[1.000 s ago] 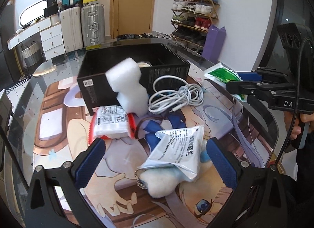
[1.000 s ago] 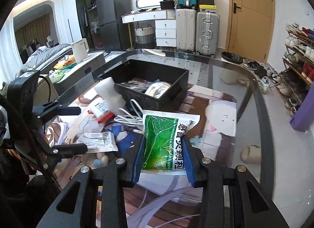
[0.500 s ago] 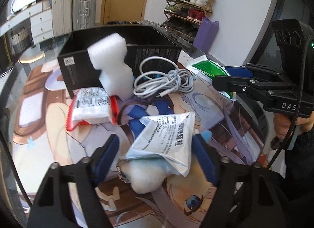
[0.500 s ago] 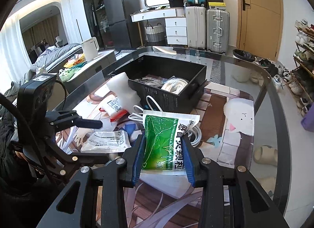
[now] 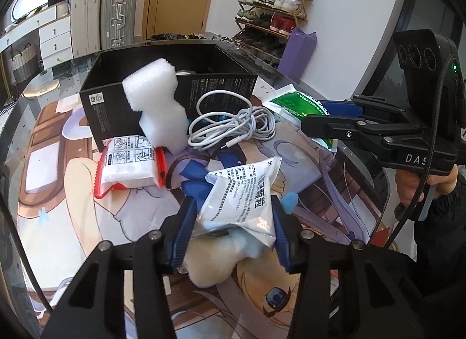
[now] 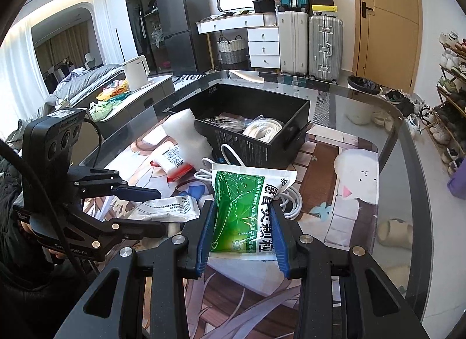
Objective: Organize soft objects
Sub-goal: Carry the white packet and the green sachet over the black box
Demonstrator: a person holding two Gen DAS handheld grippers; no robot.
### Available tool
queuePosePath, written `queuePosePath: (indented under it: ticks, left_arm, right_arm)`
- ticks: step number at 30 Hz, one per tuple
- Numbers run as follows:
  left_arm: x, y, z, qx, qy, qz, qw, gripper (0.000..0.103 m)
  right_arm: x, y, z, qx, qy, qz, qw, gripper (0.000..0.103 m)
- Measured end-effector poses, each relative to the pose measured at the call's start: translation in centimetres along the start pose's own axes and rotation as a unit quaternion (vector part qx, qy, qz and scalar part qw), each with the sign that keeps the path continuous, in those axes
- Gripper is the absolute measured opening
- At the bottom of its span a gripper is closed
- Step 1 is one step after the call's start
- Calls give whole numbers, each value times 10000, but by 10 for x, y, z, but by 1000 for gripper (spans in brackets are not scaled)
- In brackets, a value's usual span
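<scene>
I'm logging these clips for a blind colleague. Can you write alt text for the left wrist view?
The left gripper is closing on a white printed packet lying over a pale plush toy on a picture-printed table mat. Beyond lie a red-edged packet, a foam block, a coiled white cable and a black box. At right, the right gripper holds a green packet.

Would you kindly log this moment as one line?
left gripper: closing around white packet | right gripper: shut on green packet | black box: open
</scene>
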State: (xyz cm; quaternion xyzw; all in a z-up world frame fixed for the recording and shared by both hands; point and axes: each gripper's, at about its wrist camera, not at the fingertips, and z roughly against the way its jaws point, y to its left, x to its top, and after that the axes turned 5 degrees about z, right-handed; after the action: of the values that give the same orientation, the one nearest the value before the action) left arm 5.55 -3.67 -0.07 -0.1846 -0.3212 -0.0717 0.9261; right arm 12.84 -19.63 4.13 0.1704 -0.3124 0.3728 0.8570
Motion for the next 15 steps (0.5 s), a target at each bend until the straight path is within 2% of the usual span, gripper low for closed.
queuePosePath:
  ticks: [6,15]
  left_arm:
    - [0,-2,6,-10,-85,-24,10000,48]
    - [7,1,29,45,-467,20,9989,48]
  right_arm:
    - [1,0,1,-2,-35,15,10000,37]
    - [2,5,8,25,-175,62,9998,37]
